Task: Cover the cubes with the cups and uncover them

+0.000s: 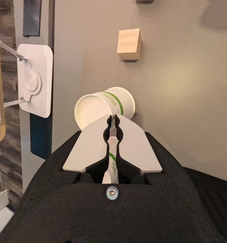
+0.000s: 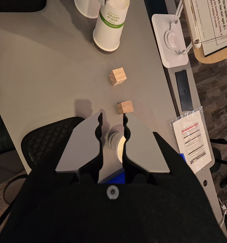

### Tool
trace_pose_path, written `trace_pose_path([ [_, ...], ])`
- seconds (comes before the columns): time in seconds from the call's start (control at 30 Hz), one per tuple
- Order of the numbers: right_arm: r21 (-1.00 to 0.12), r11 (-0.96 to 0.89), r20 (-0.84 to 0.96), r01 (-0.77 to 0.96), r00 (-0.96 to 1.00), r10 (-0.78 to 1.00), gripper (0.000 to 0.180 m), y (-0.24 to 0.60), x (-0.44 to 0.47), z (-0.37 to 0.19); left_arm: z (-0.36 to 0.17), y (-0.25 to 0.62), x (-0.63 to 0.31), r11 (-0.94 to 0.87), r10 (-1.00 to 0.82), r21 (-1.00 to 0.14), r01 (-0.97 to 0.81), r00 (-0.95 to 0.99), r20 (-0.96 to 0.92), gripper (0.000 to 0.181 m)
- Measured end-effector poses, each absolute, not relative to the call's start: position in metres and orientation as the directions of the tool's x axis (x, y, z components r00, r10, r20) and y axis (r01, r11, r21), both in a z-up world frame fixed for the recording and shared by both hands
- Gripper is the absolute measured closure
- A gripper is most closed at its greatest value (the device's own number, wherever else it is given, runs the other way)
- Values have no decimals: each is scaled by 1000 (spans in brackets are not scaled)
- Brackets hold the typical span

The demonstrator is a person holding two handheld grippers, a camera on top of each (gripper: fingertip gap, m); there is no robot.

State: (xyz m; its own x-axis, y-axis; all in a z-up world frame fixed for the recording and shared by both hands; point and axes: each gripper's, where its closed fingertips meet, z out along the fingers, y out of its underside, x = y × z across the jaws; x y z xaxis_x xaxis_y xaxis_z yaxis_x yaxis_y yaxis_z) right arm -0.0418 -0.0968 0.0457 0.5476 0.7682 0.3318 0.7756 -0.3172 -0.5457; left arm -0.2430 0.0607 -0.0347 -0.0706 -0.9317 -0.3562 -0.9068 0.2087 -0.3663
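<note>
Between my left fingers (image 1: 113,115), clenched on its wall, a cup (image 1: 105,106) hangs tilted, mouth toward the counter (image 1: 176,118), with a bare cube (image 1: 129,44) just beyond it, while my released right fingers (image 2: 112,113) hover near another cube (image 2: 125,107).

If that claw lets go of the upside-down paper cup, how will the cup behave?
The paper cup looks thin-walled and empty, so probably light and easy to crush. It is tall with its wide rim down on the table, so it should stand, though a sideways knock could tip it and send it rolling in a curve.
</note>
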Motion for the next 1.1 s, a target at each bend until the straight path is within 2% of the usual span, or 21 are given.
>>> trace_pose_path([
  [0.23, -616, -307, 275, 725, 563, 779, 152, -91, -47, 44, 14, 53, -244, 164, -952, -586, -793, 28, -304, 177],
  [0.4, -662, -289, 243, 692, 563, 790, 153, -82, -60, 41, 50, 46, -244, 164, -952, -699, -696, 74, -297, 177],
  [0.57, -769, -222, 240, 599, 593, 768, 146, -62, -87, 47, 97, 34, -238, 186, -944, -818, -544, 133, -303, 177],
  [0.67, -874, -170, 182, 455, 632, 754, 138, -47, -111, 58, 114, 22, -233, 185, -949, -867, -463, 145, -280, 177],
  [0.77, -964, -155, 27, 218, 657, 754, 135, -33, -131, 72, 122, 14, -227, 201, -949, -885, -419, 142, -283, 177],
  [0.9, -984, -180, -149, -12, 622, 769, 133, -18, -147, 74, 133, 6, -223, 197, -956, -907, -373, 131, -262, 178],
  [1.1, -983, -127, -181, -134, 573, 799, 131, -7, -167, 79, 139, -3, -221, 203, -961, -914, -352, 105, -255, 178],
])
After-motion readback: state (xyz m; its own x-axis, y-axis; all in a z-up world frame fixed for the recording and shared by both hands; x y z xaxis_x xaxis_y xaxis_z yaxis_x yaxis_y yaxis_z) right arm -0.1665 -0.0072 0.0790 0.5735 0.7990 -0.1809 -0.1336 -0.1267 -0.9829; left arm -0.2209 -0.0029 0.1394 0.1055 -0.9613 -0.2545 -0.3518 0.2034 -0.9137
